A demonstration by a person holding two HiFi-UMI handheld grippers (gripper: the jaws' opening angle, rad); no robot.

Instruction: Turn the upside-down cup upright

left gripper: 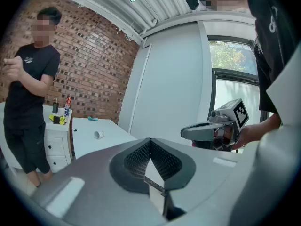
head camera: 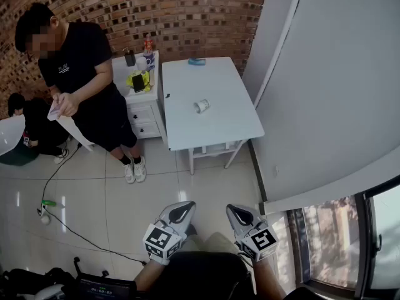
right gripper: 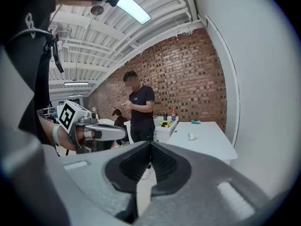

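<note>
Two grippers are held low over the tiled floor, well short of the tabletop: the left gripper and the right gripper, side by side and apart. Each carries one cube with square markers. Both pairs of jaws are closed tip to tip, with nothing between them.

One white cup sits alone near the middle of the white tabletop. It looks tipped on its side, though it is small in every view. One small teal object lies at the tabletop's far edge, well apart from the cup.

One white drawer cabinet stands just beside the tabletop against the brick wall, with a few small items on top. Two people are to the left: one standing person in black by the cabinet, and one crouching person lower down beyond.
</note>
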